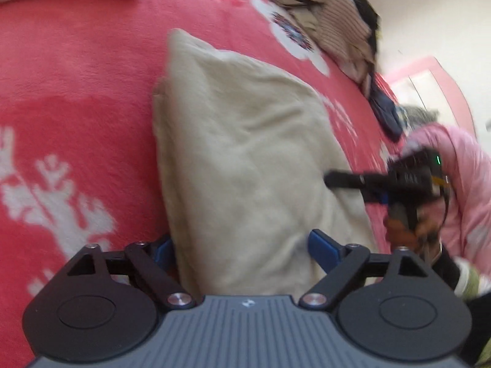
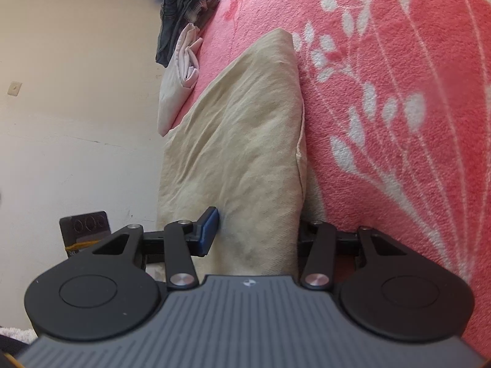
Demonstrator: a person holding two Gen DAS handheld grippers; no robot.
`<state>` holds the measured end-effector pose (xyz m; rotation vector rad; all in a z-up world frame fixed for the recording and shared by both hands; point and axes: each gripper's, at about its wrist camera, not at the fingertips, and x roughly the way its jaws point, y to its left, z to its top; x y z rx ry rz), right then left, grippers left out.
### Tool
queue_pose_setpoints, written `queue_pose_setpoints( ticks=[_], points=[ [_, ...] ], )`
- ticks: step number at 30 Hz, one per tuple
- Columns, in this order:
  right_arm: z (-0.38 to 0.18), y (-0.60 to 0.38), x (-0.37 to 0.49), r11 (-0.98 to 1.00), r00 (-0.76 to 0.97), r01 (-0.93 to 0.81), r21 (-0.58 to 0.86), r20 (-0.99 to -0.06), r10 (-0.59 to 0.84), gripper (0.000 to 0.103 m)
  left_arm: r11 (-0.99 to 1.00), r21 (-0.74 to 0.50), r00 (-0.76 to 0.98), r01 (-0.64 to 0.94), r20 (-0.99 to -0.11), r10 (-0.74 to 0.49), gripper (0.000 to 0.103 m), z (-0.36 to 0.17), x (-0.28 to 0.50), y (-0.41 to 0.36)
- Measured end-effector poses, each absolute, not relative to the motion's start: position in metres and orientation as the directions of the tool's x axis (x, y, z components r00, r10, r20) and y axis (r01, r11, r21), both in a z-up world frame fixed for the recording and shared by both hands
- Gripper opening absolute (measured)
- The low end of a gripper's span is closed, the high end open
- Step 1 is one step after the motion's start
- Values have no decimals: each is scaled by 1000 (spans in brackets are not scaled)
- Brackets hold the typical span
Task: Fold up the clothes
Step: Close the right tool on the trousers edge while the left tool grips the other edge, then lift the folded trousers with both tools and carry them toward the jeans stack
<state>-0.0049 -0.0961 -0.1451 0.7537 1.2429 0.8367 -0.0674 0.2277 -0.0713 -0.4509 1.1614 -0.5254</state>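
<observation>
Right now a beige garment [image 1: 245,159] is lying folded on a pink blanket [image 1: 76,76] patterned with white flowers. The left gripper [image 1: 242,253] is sitting at the garment's near end, its blue-padded fingers [image 1: 322,245] spread wide on either side of the cloth, not pinching it. The right gripper [image 2: 254,233] is likewise straddling the opposite end of the same garment [image 2: 245,141], jaws wide; its left pad [image 2: 208,230] is lying against the fabric, while the other finger is hiding behind the fold. From the left wrist view, the right gripper [image 1: 337,181] is showing blurred over the cloth's edge. A heap of other clothes [image 1: 331,30] is resting farther off on the blanket.
</observation>
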Motion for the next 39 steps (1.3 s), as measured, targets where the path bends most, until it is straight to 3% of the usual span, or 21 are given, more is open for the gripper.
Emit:
queue_pose_setpoints(
  ticks=[6, 11, 17, 30, 39],
  points=[
    [-143, -96, -5, 492, 117, -163, 855, -478, 870, 39, 785, -610, 362, 103, -712, -601, 95, -72, -52, 213],
    [-126, -97, -10, 507, 162, -207, 837, -481, 861, 26, 805, -589, 369, 71, -734, -569, 71, -58, -59, 221],
    [-98, -97, -8, 531, 205, -270, 803, -491, 847, 20, 820, -563, 405, 103, -729, -552, 57, -33, -60, 212],
    [-48, -116, 40, 510, 281, -316, 800, -435, 856, 20, 837, -526, 484, 147, -700, -525, 56, 27, -18, 182],
    [10, -119, 92, 448, 291, -394, 802, -354, 889, 20, 902, -416, 596, 117, -697, -399, 56, 111, 14, 155]
  ],
)
